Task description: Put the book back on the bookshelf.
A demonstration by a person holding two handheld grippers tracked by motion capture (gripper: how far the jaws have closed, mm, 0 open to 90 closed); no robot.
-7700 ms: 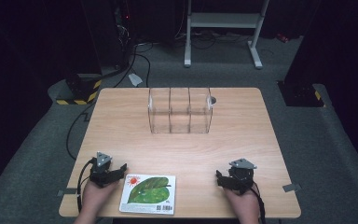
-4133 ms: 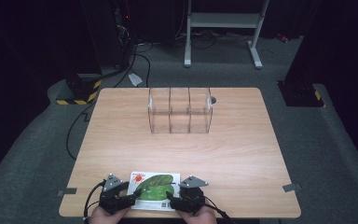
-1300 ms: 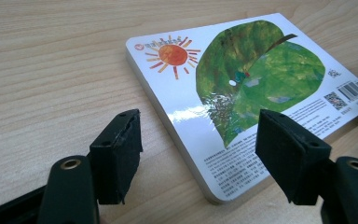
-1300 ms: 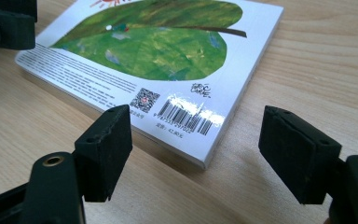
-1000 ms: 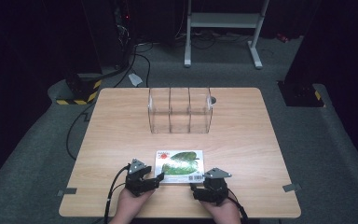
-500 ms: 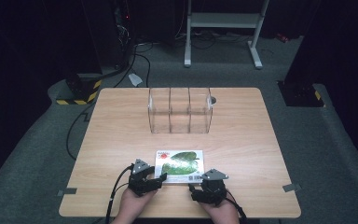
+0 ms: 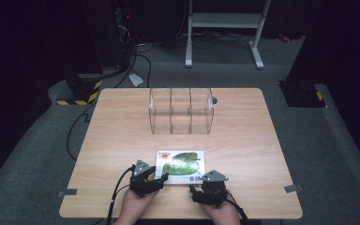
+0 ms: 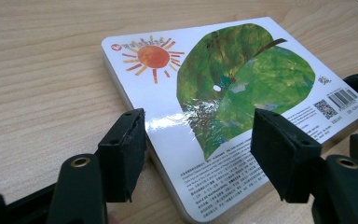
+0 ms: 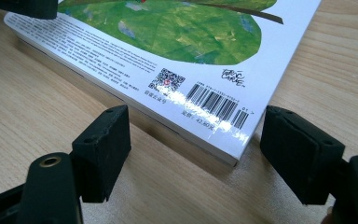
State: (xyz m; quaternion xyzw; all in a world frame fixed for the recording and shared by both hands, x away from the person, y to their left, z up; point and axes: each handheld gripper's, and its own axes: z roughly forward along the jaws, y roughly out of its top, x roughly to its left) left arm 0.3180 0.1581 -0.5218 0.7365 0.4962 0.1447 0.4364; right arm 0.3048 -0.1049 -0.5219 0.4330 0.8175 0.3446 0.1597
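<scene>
A board book (image 7: 180,164) with a green leaf and an orange sun on its cover lies flat on the wooden table (image 7: 122,140), near the front. My left gripper (image 7: 161,177) is at its near left corner. In the left gripper view the book (image 8: 223,93) has that corner between the jaws of the left gripper (image 8: 198,140), which have just been closing a little and stand open. My right gripper (image 7: 194,192) is at the near right corner. The barcode corner of the book (image 9: 205,51) lies just ahead of my open right gripper (image 9: 196,144), untouched.
A clear plastic box (image 7: 180,110) with three compartments stands upright farther back on the table. A small grey round thing (image 7: 214,100) lies behind its right end. Dark floor, cables and a metal stand surround the table.
Several seconds ago the book lay at the table's front edge; it now lies farther in, with both grippers at its near corners. Over the last second the hands barely moved.
</scene>
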